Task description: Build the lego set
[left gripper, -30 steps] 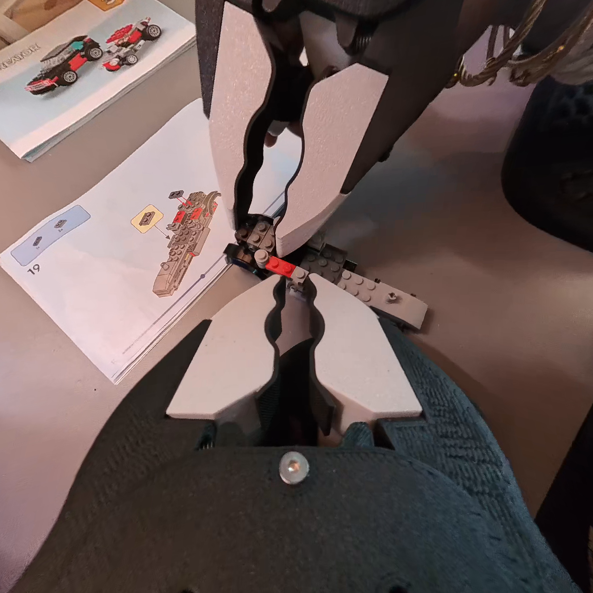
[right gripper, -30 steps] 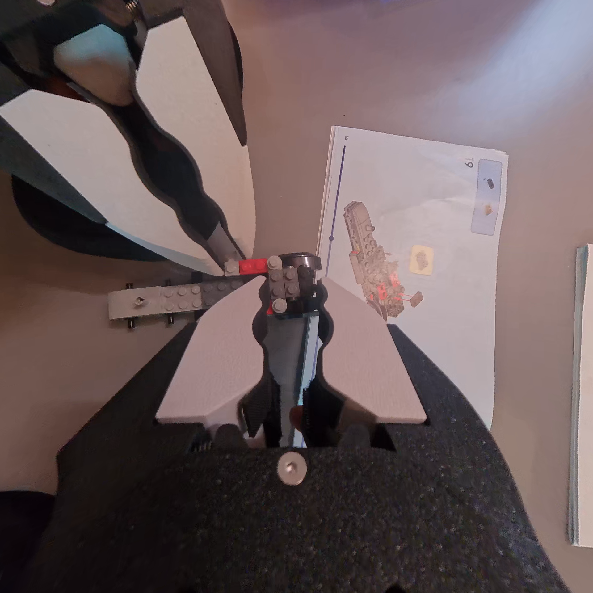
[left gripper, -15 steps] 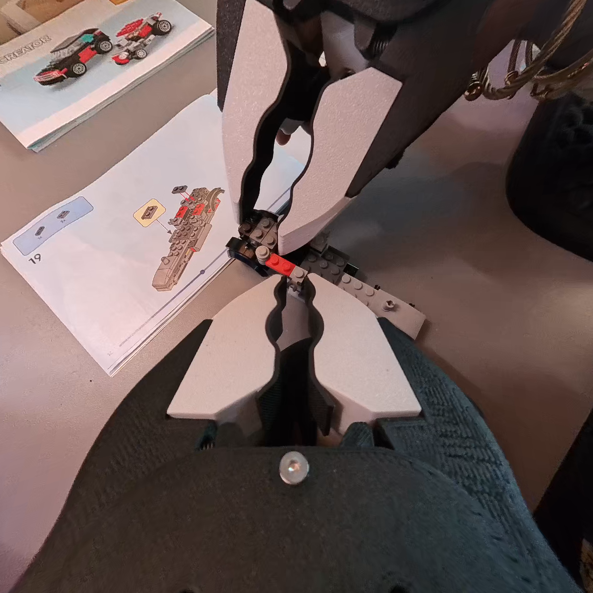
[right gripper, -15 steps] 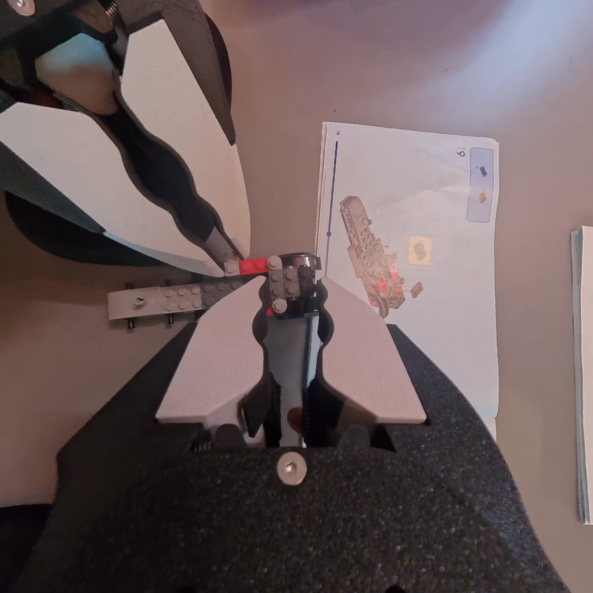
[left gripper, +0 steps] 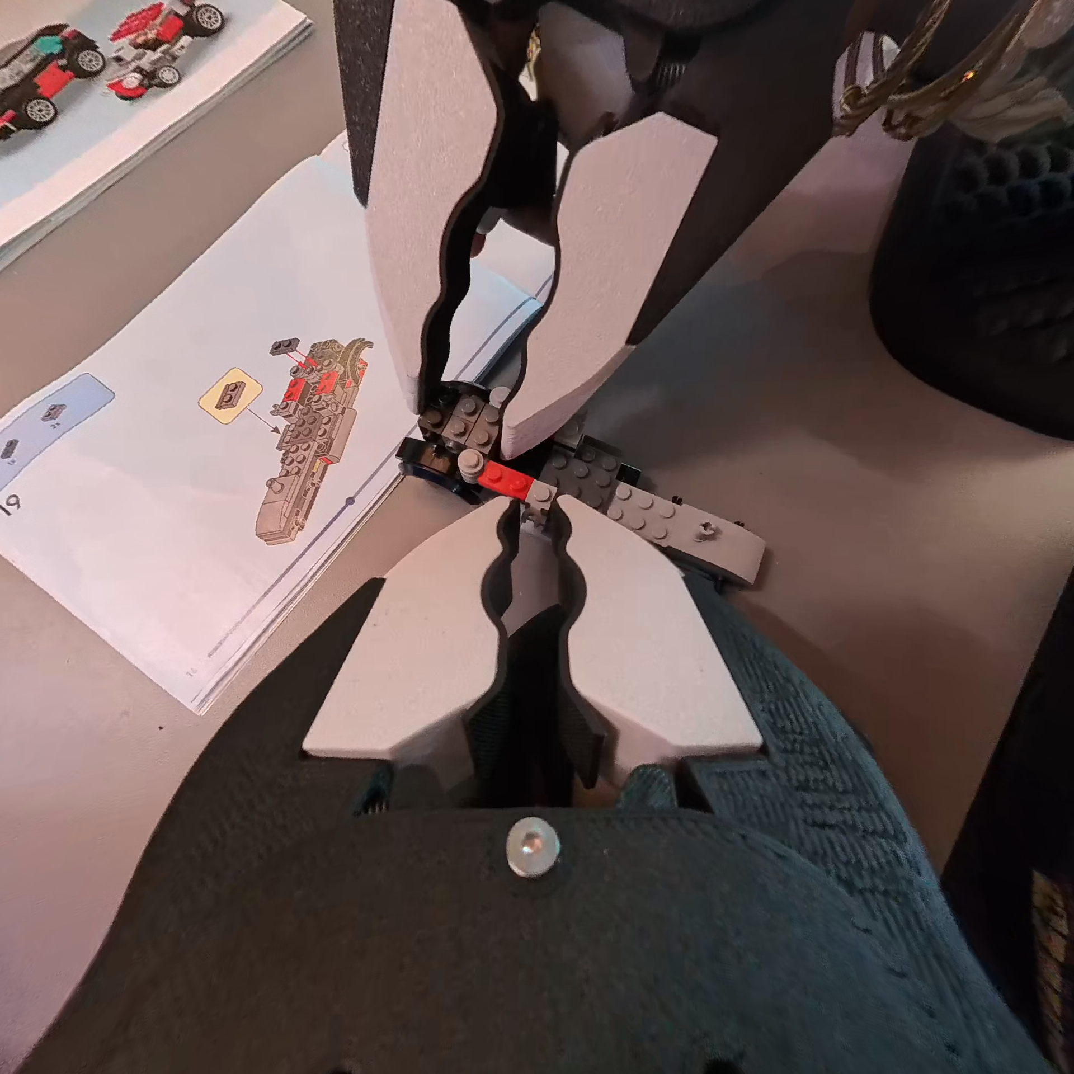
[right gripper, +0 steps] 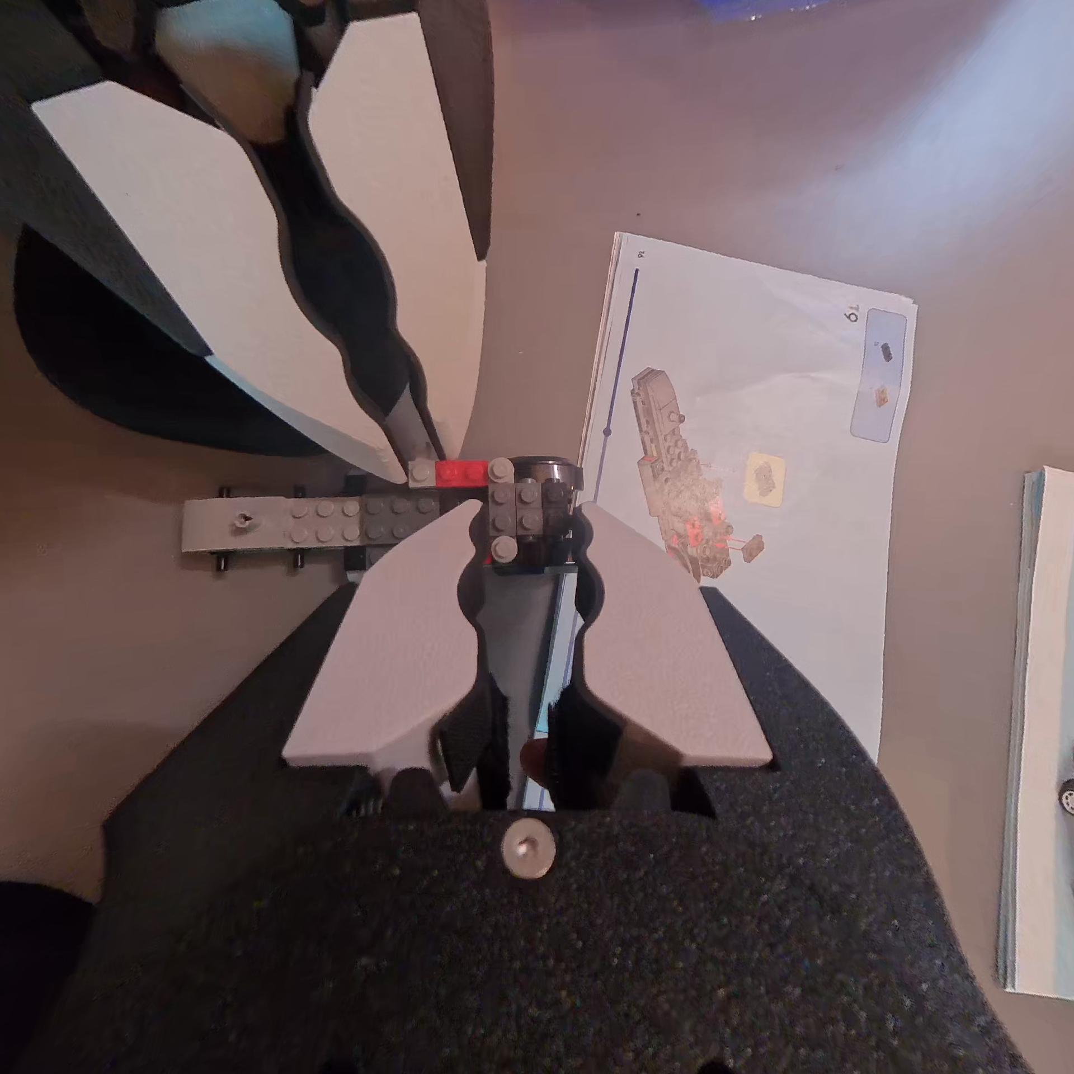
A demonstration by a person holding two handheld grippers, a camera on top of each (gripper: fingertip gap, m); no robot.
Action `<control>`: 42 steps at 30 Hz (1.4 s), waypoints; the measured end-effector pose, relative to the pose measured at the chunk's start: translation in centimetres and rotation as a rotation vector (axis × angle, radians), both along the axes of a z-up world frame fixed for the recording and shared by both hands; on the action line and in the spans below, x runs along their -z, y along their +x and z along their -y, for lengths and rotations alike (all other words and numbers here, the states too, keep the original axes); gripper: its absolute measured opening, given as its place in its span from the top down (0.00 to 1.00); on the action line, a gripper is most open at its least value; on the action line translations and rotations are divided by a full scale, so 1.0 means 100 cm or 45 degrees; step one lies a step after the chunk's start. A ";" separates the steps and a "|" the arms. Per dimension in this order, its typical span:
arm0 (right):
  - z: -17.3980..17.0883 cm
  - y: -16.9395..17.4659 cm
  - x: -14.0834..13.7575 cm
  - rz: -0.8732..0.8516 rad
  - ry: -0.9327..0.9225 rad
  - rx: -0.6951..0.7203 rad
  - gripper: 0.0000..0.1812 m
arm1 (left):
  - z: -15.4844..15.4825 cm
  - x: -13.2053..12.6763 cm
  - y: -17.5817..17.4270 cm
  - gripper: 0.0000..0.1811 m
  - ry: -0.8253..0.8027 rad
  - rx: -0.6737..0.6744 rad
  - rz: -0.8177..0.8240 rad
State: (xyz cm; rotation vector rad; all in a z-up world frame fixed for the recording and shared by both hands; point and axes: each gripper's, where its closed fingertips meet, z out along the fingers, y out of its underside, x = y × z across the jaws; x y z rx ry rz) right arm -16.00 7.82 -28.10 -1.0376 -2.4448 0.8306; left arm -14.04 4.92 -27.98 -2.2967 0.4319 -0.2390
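A long grey lego model (left gripper: 657, 517) lies at table level between both grippers, and it also shows in the right wrist view (right gripper: 325, 517). My left gripper (left gripper: 532, 505) is shut on a small light grey piece (right gripper: 421, 472) at the end of the red plate (left gripper: 505, 479) on the model's side. My right gripper (right gripper: 529, 517) is shut on the model's dark grey studded front block (right gripper: 526, 511). It comes in from above in the left wrist view (left gripper: 465, 424). The part of the model under the fingers is hidden.
The instruction booklet (left gripper: 203, 465) lies open just beyond the model, also in the right wrist view (right gripper: 755, 465). A second booklet (left gripper: 116, 87) lies farther off, at the right edge in the right wrist view (right gripper: 1040, 697). A dark rounded object (left gripper: 988, 290) stands at the right. My two grippers' fingertips are within a few centimetres of each other.
Both grippers keep their hold on the model. The views have shifted only slightly over the table and booklet.
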 end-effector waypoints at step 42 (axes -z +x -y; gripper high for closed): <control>0.006 0.001 0.000 0.006 -0.011 -0.040 0.85 | 0.006 0.001 0.002 0.96 -0.066 0.178 -0.098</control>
